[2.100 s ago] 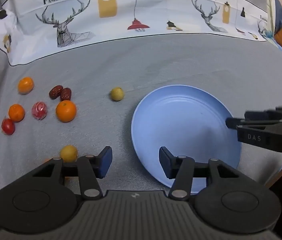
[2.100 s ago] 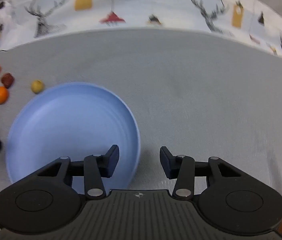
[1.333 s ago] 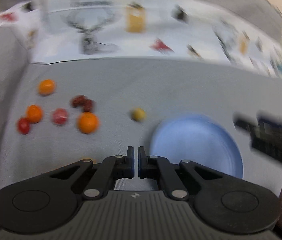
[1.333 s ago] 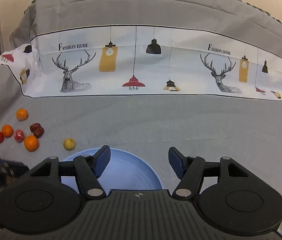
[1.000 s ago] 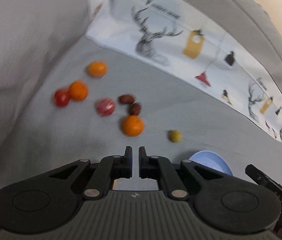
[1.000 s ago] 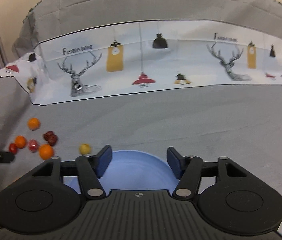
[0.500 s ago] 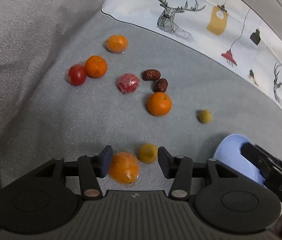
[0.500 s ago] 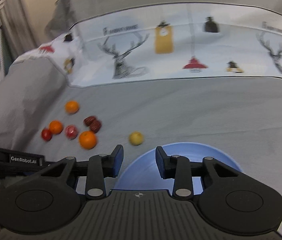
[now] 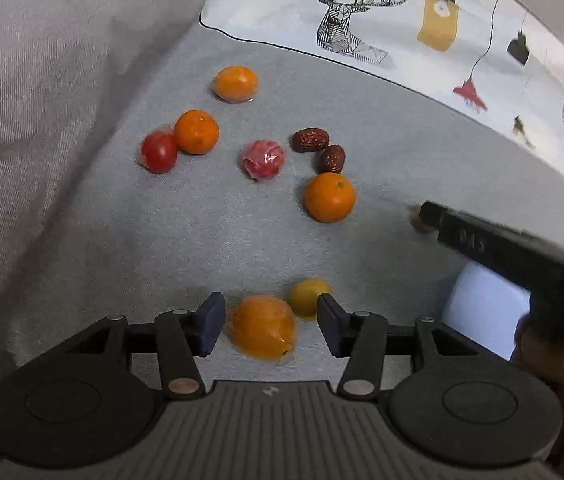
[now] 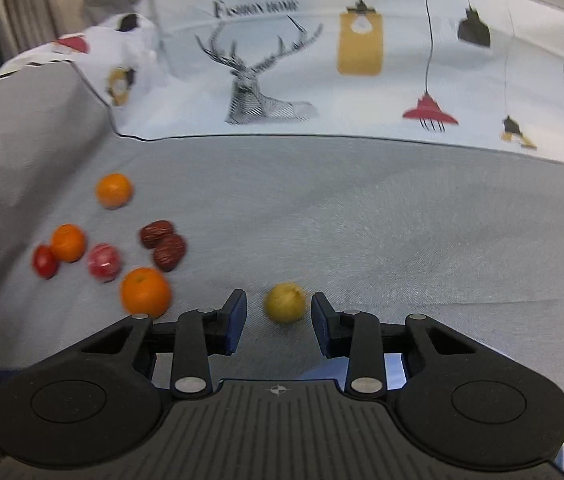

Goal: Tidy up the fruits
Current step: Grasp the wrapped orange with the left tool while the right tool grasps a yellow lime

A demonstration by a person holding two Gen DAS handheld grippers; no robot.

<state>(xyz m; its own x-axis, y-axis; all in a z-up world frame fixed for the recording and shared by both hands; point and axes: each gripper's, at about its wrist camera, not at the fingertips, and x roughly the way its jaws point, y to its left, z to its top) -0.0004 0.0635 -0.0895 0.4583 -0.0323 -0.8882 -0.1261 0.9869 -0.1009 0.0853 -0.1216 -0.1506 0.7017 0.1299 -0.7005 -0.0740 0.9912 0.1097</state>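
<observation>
My left gripper [image 9: 270,322] is open, its jaws on either side of a wrapped orange fruit [image 9: 262,332] on the grey cloth, with a small yellow fruit [image 9: 306,297] just beyond. My right gripper [image 10: 278,319] is open around a yellow-green fruit [image 10: 285,302]. It also shows in the left wrist view [image 9: 481,236] as a dark bar. The blue plate [image 9: 481,320] lies partly hidden at the right, and a sliver of it [image 10: 393,368] shows under my right fingers.
Further fruits lie scattered on the cloth: an orange [image 9: 329,197], two brown dates [image 9: 319,148], a wrapped red fruit [image 9: 264,159], a tomato [image 9: 158,153] and two more oranges [image 9: 196,131]. A printed white cloth [image 10: 321,80] rises behind.
My left gripper opened and came down over the wrapped orange fruit. My right gripper swung left off the plate and came down around the yellow-green fruit.
</observation>
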